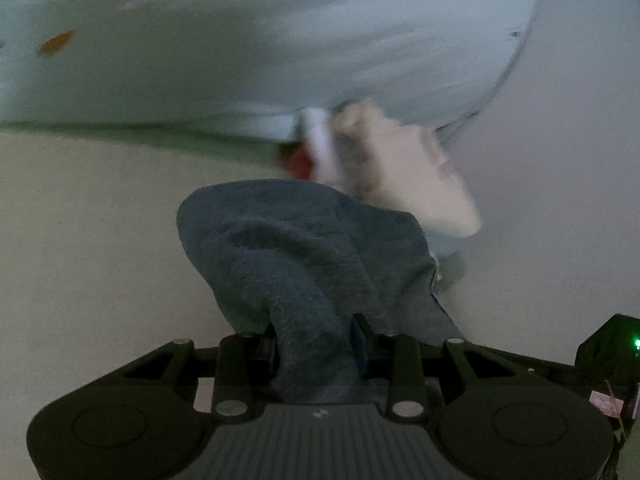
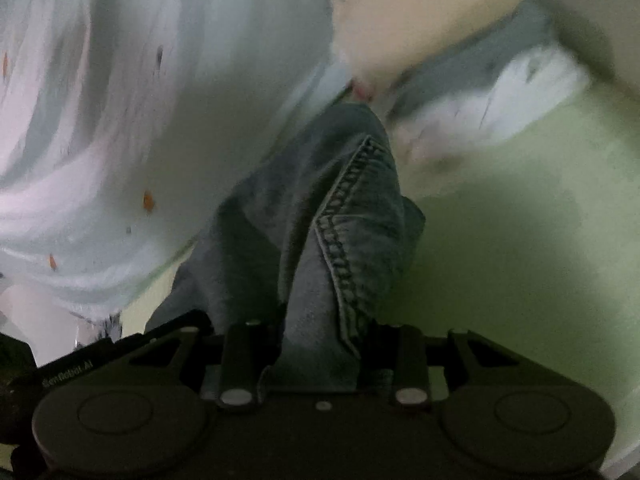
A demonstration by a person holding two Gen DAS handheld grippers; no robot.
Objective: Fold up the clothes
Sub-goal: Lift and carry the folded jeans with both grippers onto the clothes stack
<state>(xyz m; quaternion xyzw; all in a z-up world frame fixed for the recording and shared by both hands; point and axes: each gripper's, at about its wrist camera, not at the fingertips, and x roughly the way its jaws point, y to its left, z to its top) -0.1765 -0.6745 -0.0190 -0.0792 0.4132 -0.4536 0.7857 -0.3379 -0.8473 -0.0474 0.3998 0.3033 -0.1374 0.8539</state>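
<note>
My left gripper (image 1: 314, 340) is clamped on a fold of the blue-grey denim garment (image 1: 304, 248), which bunches up from its jaws above the pale green surface (image 1: 80, 240). My right gripper (image 2: 320, 344) pinches the same denim along its stitched seam (image 2: 340, 232), with a blurred white sheet dotted with orange specks (image 2: 100, 140) behind.

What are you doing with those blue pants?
A person is folding clothes with a tool in each hand. The left hand-held gripper is shut on a bunch of the blue denim garment, and the right hand-held gripper is shut on another part of it, along a stitched seam. A pale patterned cloth lies behind. The picture is blurry, so things seem to be moving.
</note>
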